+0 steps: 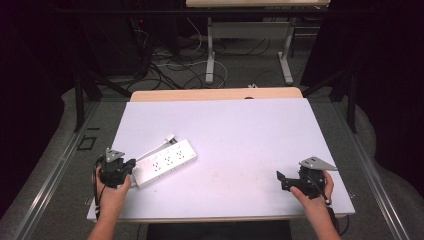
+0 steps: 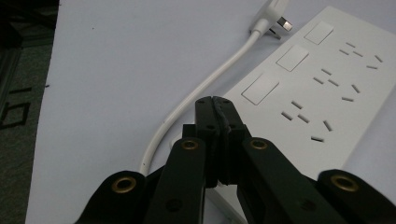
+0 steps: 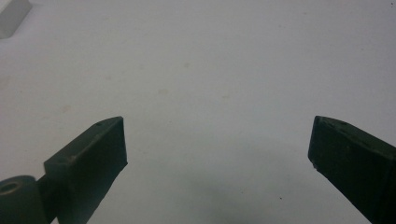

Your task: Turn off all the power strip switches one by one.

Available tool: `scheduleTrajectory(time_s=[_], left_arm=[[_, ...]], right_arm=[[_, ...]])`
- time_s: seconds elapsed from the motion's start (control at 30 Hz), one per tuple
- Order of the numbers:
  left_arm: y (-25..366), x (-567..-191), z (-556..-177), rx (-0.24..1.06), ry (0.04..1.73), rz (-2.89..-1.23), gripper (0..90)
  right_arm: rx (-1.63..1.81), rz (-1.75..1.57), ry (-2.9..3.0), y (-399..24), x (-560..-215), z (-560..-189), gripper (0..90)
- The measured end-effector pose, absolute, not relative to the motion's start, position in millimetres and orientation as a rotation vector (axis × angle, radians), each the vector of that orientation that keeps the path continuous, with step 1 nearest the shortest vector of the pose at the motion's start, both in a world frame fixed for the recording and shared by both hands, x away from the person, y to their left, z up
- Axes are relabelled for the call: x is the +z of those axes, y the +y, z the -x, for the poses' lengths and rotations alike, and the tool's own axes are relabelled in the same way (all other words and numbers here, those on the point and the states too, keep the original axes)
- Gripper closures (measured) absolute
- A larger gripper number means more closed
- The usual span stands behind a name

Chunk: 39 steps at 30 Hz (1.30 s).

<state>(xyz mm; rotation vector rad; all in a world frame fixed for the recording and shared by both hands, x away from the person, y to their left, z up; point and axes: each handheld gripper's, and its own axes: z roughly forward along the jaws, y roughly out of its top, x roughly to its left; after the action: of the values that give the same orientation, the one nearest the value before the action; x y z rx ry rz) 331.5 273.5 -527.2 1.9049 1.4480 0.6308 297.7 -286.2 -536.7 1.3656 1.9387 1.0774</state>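
A white power strip lies at an angle on the left part of the white tabletop. Its white cable curves along its side to a plug resting by the strip's far end. My left gripper sits at the strip's near end, and in the left gripper view its jaws are pressed together over that end with nothing between them. My right gripper rests near the table's front right, open, with only bare table between its fingers. A corner of the strip shows far off.
The white surface lies on a wooden table whose back edge shows. Beyond it are another table's legs and loose cables on the floor. Metal rails run along both sides.
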Motion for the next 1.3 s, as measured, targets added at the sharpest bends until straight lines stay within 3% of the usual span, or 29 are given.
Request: scheduleTrajectory(time_s=[0.23, 1.3], left_arm=[[269.5, -532.8, -335.7, 0.613, 1.461, -1.974, 90.0], [269.4, -535.2, -339.9, 0.579, 1.474, -2.008, 90.0]], right_arm=[[1.081, -1.375, 1.932, -286.3, -537.4, -298.1, 3.8], [1.087, -1.370, 1.938, -287.7, -536.5, -298.0, 3.8]])
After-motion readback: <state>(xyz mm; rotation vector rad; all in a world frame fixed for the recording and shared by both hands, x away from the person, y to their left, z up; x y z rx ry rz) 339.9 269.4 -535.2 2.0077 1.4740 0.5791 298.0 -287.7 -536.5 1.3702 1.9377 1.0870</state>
